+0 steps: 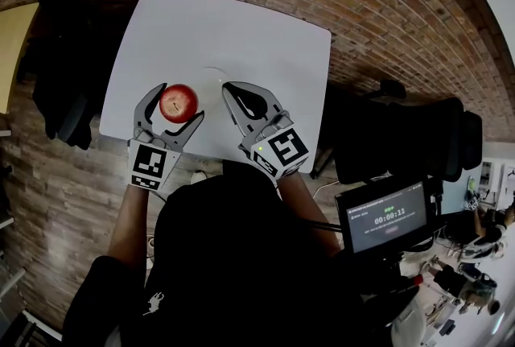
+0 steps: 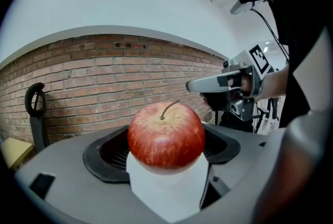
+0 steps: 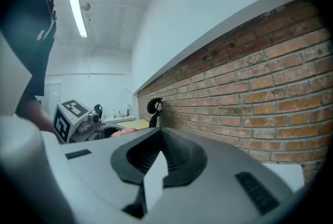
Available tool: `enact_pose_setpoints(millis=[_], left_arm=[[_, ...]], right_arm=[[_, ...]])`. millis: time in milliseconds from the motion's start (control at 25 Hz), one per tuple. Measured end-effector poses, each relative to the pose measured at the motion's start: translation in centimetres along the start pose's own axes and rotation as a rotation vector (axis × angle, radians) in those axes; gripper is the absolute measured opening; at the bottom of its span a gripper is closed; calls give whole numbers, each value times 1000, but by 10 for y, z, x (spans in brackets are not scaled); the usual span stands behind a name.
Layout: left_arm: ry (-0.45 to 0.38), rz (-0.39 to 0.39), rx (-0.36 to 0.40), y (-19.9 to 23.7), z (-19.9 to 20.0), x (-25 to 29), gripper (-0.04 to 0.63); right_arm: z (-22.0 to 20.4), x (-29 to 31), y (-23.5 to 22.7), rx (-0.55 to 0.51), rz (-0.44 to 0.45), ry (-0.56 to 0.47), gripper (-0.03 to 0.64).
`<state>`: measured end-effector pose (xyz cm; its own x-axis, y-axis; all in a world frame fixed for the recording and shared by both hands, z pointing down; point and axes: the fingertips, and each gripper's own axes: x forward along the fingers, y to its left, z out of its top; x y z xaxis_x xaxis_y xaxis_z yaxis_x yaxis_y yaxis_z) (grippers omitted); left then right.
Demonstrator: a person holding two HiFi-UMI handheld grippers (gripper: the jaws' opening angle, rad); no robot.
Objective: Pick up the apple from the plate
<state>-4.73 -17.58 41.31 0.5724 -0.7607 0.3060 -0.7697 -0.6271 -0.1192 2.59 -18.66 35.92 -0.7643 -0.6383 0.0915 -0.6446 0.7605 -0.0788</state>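
With my left claw clamped on the apple at centre-left and my right claw shut empty, I should lift straight, squeezing gently.

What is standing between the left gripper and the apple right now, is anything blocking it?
Nothing visible stands between them. The apple sits between the jaws of the left gripper, which are closed on its sides. The right gripper is off to the side, jaws together and empty, not in the way.
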Motion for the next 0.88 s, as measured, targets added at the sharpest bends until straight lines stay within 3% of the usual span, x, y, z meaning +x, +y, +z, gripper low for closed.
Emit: enact_pose_setpoints(millis=[880], left_arm=[[8,-25,-21,-18,-4,20,413]], right_arm=[[-5,-14,-19,-34,-19,31,2]])
